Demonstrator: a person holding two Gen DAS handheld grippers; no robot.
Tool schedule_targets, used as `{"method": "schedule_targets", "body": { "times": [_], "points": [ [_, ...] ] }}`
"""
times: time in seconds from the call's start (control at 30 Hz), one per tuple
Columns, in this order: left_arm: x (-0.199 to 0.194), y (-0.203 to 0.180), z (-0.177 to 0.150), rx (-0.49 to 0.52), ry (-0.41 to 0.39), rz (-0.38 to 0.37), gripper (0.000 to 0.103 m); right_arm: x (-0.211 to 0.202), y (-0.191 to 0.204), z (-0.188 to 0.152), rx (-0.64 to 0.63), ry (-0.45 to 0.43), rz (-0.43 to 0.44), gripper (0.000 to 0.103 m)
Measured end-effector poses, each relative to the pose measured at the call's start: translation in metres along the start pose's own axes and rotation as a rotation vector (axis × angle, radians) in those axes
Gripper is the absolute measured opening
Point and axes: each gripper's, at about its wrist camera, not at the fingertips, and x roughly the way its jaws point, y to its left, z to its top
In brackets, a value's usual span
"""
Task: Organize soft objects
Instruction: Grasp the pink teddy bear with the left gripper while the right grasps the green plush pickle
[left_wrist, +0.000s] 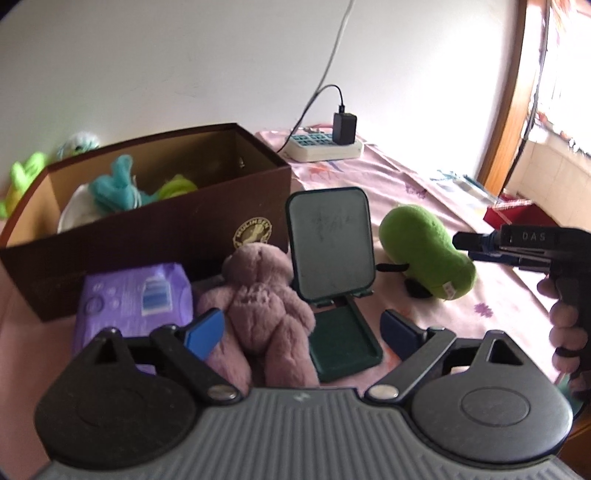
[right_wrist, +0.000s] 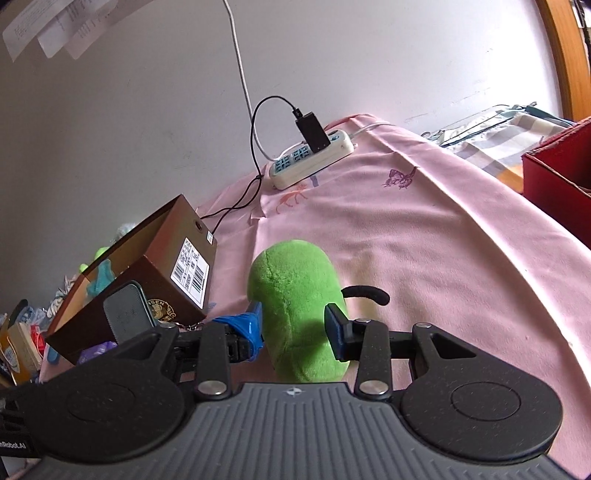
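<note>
A green plush toy (right_wrist: 295, 306) lies on the pink sheet; it also shows in the left wrist view (left_wrist: 424, 251). My right gripper (right_wrist: 293, 328) has its blue pads on both sides of the toy and touching it; the right gripper also shows in the left wrist view (left_wrist: 476, 243). My left gripper (left_wrist: 303, 330) is open above a pink plush bear (left_wrist: 258, 302), which lies between and ahead of its pads. A brown box (left_wrist: 177, 229) behind the bear holds a teal plush (left_wrist: 114, 184) and other soft things.
A dark green phone stand (left_wrist: 332, 258) stands between the bear and the green toy. A purple packet (left_wrist: 133, 295) lies left of the bear. A power strip (right_wrist: 314, 158) with a charger sits by the wall. A red box (right_wrist: 561, 177) stands at right.
</note>
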Motion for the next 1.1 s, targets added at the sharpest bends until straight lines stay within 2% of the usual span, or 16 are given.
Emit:
{"method": "schedule_targets", "body": {
  "times": [0.2,0.5,0.6,0.7,0.83,0.97,1.1],
  "points": [
    [0.019,0.002,0.01,0.085,0.009,-0.012,0.093,0.014,-0.003,0.0,-0.049,0.006,-0.027,0.021],
    [0.052,0.016,0.019,0.161,0.097,-0.121,0.093,0.024,-0.001,0.003,-0.126,0.019,0.013,0.026],
    [0.063,0.019,0.019,0.189,0.135,-0.095,0.093,0.027,0.0,0.004,-0.146,0.021,0.011,0.028],
    [0.072,0.026,0.02,0.17,0.16,-0.093,0.093,0.031,0.003,0.006,-0.152,0.033,0.008,0.034],
    [0.073,0.024,0.017,0.175,0.157,-0.085,0.093,0.036,0.009,0.003,-0.174,0.043,0.012,0.042],
    [0.072,0.021,0.013,0.173,0.149,-0.059,0.093,0.05,0.01,0.002,-0.099,0.102,0.046,0.048],
    [0.07,0.022,0.01,0.147,0.135,-0.038,0.093,0.057,0.013,-0.001,-0.068,0.122,0.057,0.05]
  ]
}}
